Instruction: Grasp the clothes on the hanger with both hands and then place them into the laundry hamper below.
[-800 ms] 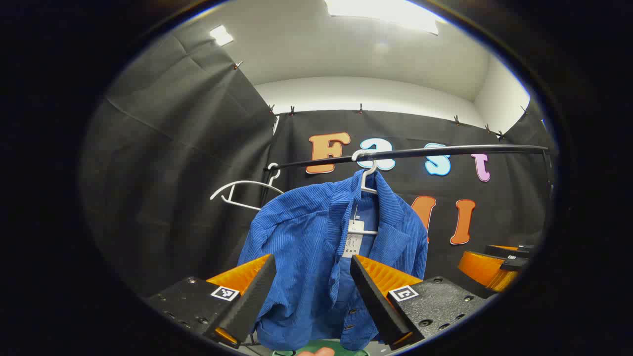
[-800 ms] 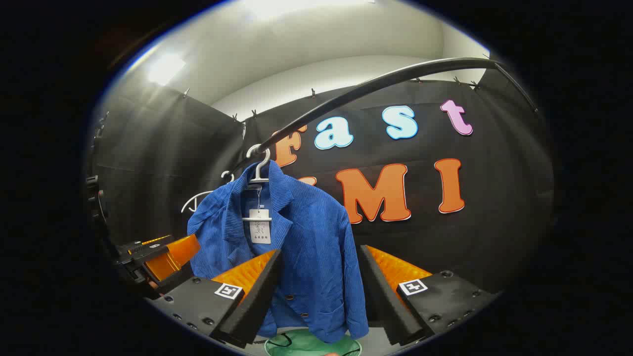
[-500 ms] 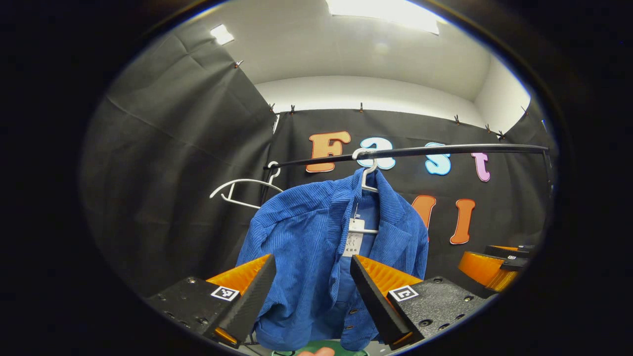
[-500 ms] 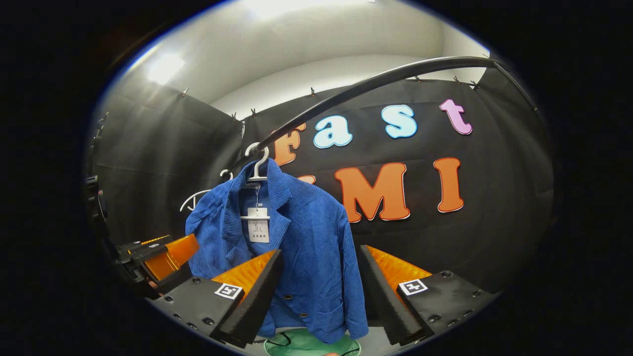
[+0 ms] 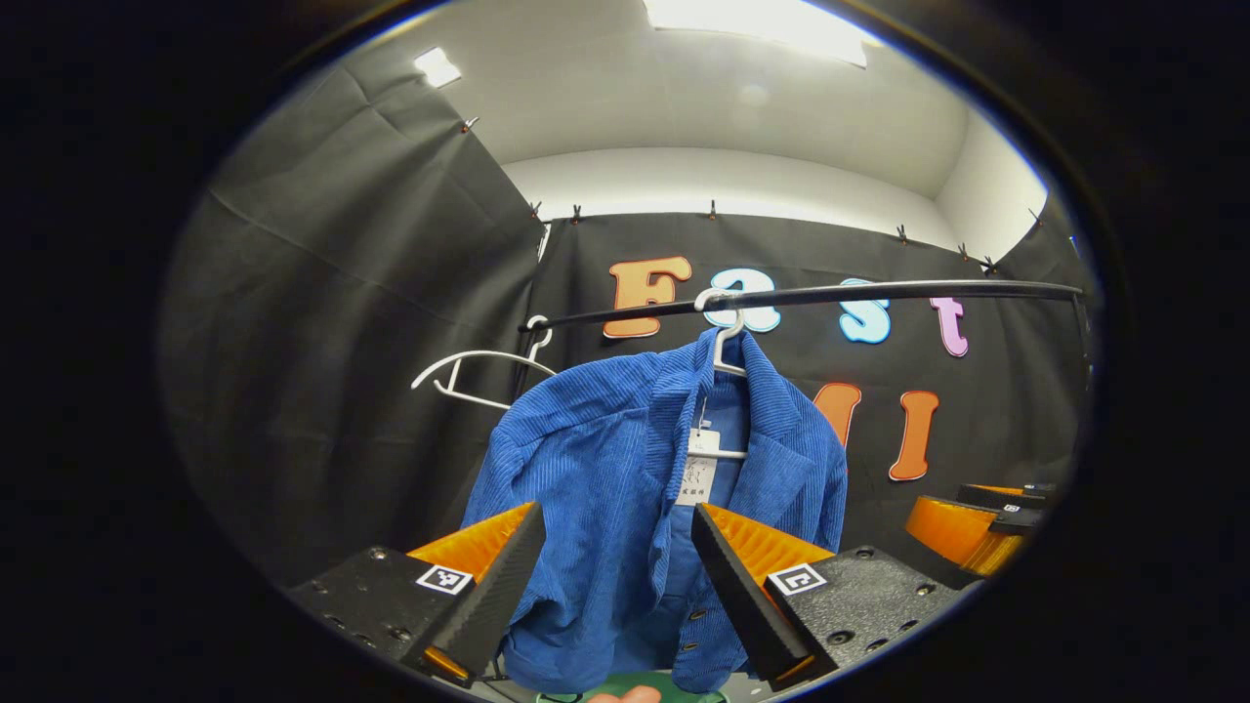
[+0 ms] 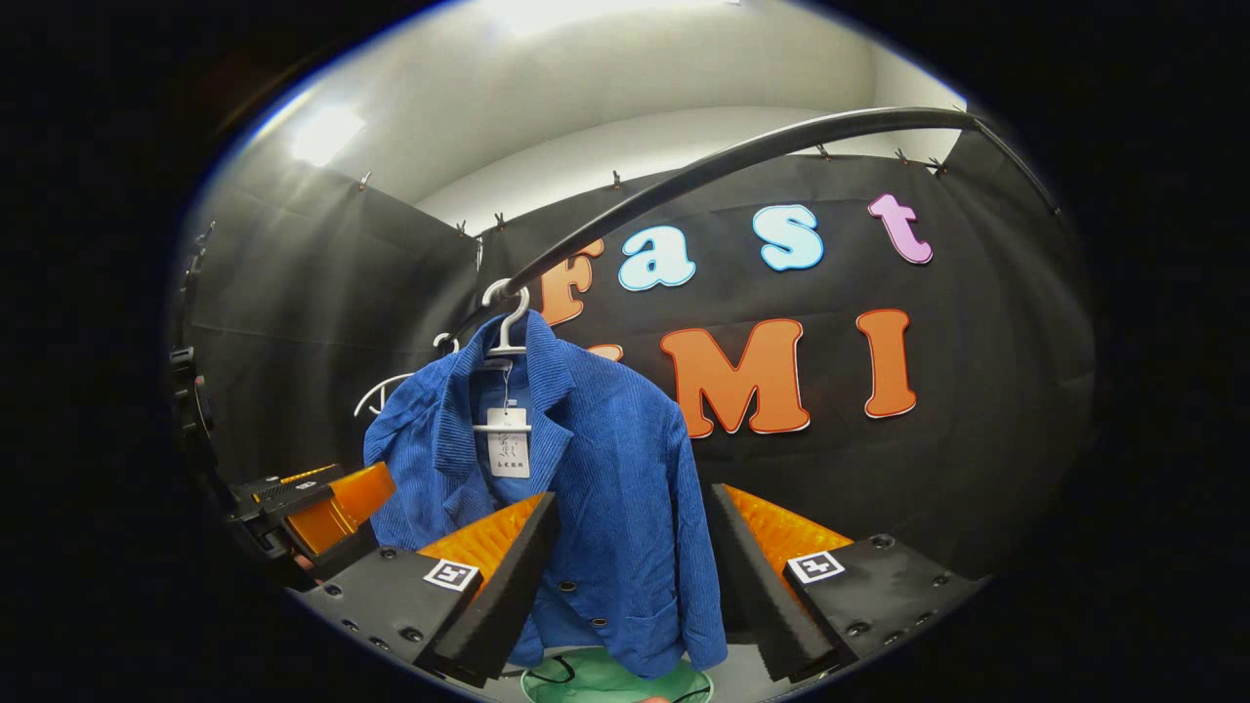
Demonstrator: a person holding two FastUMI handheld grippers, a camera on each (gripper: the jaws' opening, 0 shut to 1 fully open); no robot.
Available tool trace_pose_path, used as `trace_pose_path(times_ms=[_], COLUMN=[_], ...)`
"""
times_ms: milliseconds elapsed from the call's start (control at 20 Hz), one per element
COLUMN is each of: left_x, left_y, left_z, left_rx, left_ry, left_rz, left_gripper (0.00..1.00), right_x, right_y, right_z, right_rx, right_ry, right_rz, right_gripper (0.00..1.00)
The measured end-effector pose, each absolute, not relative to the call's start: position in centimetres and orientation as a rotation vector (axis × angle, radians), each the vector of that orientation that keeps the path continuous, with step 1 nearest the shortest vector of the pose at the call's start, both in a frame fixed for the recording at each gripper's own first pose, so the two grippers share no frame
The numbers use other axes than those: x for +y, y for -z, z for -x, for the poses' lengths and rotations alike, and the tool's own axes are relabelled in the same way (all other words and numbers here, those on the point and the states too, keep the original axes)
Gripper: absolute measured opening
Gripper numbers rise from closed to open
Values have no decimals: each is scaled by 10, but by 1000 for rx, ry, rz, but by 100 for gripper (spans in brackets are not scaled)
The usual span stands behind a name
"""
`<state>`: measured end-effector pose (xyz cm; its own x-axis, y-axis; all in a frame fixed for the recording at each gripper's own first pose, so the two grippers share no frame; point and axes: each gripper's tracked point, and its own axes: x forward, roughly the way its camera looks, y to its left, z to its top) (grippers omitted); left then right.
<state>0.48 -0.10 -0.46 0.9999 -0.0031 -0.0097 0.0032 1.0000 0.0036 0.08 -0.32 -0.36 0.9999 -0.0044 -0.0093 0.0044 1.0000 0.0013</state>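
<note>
A blue corduroy jacket (image 5: 605,488) (image 6: 605,488) hangs on a white hanger (image 5: 725,356) (image 6: 508,337) from a black rail (image 5: 879,293) (image 6: 742,161). A white tag dangles at its collar. My left gripper (image 5: 615,557) is open, its fingers framing the jacket's lower front without touching it. My right gripper (image 6: 630,547) is open too, short of the jacket's right side. The green rim of the hamper (image 6: 615,679) (image 5: 674,683) peeks out below the jacket. The left gripper (image 6: 322,498) appears at the left of the right gripper view, the right gripper (image 5: 977,527) at the right of the left gripper view.
An empty white hanger (image 5: 479,376) (image 6: 386,391) hangs further left on the same rail. Black cloth walls close the booth behind and to the sides. A fingertip (image 5: 625,695) shows at the bottom edge of the left gripper view.
Both grippers have crept slightly nearer the jacket, which looks a little larger and lower. Both stay open.
</note>
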Motion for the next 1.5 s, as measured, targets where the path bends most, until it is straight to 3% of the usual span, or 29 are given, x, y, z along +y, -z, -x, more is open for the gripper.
trace_pose_path(times_ms=[200,700,750,800,950,1000,1050,1100,1150,1350,1400,1500], left_x=[-1,-2,-3,-4,-5,-4,-2,-2,-2,13,18,28], left_y=[5,2,1,0,-1,0,2,4,6,8,9,8], left_z=[-5,-7,-8,-9,-9,-8,-7,-6,-6,-1,0,3], left_rx=[8,0,0,-2,-1,3,8,17,25,42,45,48], left_ry=[3,1,5,8,10,7,4,7,9,-15,-25,-42], left_rz=[-6,-16,-21,-26,-26,-20,-14,-11,-12,-27,-30,-40], left_gripper=[98,92,95,95,92,95,95,95,95,92,99,95], right_x=[-6,-4,-3,-3,1,4,7,11,16,49,55,68], right_y=[7,3,3,4,1,1,1,2,1,11,17,36], right_z=[-2,-5,-7,-9,-13,-14,-17,-20,-26,-60,-73,-101], right_rx=[14,-2,-3,-4,-16,-19,-21,-21,-24,-27,-24,-6], right_ry=[9,-1,-5,-9,-31,-43,-57,-70,-86,-153,-156,-153], right_rz=[-1,2,-2,-7,-18,-19,-19,-19,-21,-23,-27,-33], right_gripper=[99,99,99,93,99,99,93,93,99,99,99,99])
